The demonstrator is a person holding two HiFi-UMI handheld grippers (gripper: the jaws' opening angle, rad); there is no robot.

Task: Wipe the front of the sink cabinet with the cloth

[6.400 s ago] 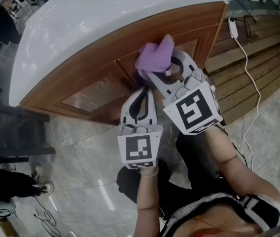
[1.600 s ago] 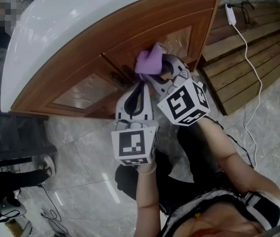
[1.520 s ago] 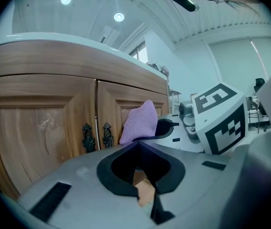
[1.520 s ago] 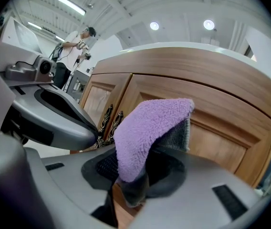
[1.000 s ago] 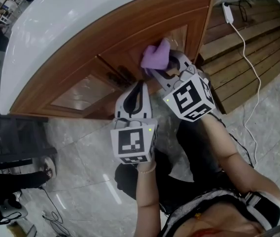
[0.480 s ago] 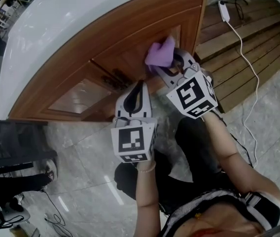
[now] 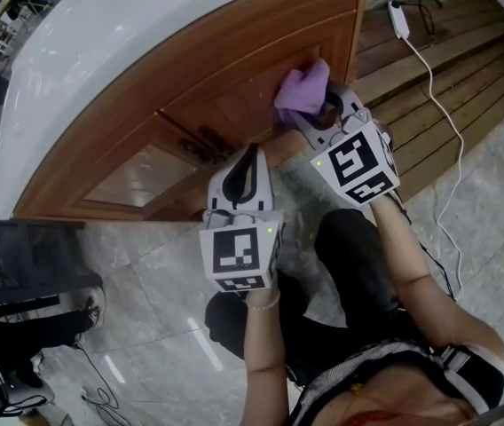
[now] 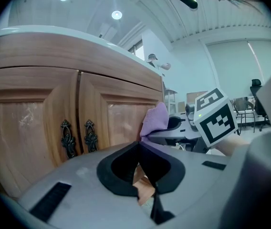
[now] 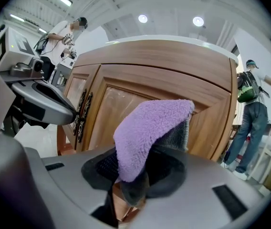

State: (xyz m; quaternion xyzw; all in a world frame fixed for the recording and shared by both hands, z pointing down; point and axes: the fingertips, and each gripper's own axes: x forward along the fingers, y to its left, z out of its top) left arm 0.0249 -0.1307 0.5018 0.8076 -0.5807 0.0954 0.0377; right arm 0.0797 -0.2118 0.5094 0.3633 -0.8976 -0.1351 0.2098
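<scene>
The right gripper [image 7: 321,121] has its jaws pinching the purple cloth [image 7: 303,90]. The cloth's free fold stands against, or just off, the right-hand door [image 9: 119,104] of the sink cabinet [image 7: 190,69]; I cannot tell which. To wipe well, I'd press that fold flat to the wood and run long overlapping strokes, easing round the handles [image 8: 78,138]. The left gripper [image 7: 250,162], jaws pressed together on nothing, hangs beside it, short of the doors.

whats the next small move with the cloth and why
Probably slide the right gripper sideways toward the handles, pressing the cloth along the wood. The cloth is clamped in its jaws at the right door, near the cabinet's outer edge, so most of the front lies that way.
</scene>
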